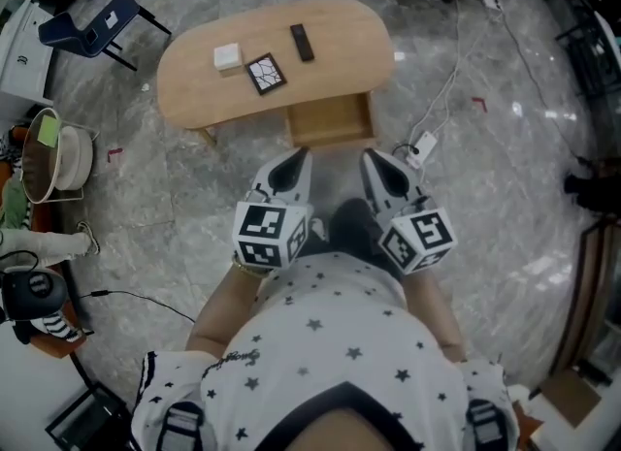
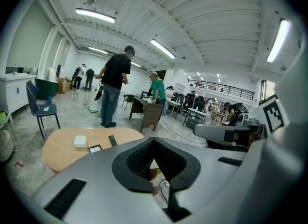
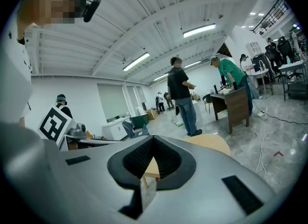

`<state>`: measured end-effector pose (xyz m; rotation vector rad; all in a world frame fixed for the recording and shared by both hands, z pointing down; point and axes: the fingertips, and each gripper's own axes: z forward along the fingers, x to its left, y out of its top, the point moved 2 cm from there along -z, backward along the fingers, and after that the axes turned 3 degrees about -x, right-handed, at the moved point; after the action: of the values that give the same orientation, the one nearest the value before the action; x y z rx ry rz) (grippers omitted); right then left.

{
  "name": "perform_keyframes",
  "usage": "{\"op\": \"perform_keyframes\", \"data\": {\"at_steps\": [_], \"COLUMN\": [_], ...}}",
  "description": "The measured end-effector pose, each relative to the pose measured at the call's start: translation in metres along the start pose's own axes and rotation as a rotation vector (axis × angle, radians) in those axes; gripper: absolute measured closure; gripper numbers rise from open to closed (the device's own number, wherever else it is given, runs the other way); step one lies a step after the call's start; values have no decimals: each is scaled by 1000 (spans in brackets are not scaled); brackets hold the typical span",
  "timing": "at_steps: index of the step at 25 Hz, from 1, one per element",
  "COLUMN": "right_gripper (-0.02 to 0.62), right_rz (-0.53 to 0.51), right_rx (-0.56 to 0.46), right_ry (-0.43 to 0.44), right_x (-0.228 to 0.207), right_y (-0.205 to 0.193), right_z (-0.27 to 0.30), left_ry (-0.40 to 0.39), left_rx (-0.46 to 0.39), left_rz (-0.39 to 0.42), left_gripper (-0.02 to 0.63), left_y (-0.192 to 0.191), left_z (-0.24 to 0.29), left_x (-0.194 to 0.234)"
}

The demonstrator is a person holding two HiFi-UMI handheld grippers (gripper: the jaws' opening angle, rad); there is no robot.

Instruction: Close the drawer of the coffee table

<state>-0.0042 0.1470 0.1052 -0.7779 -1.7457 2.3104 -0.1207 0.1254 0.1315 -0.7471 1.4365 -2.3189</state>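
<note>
We hold our left claw [image 1: 299,155] and right claw [image 1: 371,156] side by side, both pinched shut on nothing, tips just short of the open light-wood drawer [image 1: 330,124]. It juts from the near edge of the oval light-wood bench [image 1: 194,85], which carries a small white box [image 1: 227,56], a black square slab [image 1: 265,73] and a black remote [image 1: 302,42].
</note>
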Motion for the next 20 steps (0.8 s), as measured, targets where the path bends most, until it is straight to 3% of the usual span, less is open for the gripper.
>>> {"op": "perform_keyframes", "data": {"at_steps": [10,20], "right_gripper": [589,589], "right_rz": [10,1], "right_rx": [61,150], "right_ry": [-14,63], "right_x": [-51,-110], "right_y": [-9,-11], "right_z": [2,35], "left_ry": [63,166], "left_rx": [8,27], "left_rz": [-43,-80], "left_gripper": [606,606], "left_y": [-7,-12], "left_z": [32,78], "left_x": [8,18]}}
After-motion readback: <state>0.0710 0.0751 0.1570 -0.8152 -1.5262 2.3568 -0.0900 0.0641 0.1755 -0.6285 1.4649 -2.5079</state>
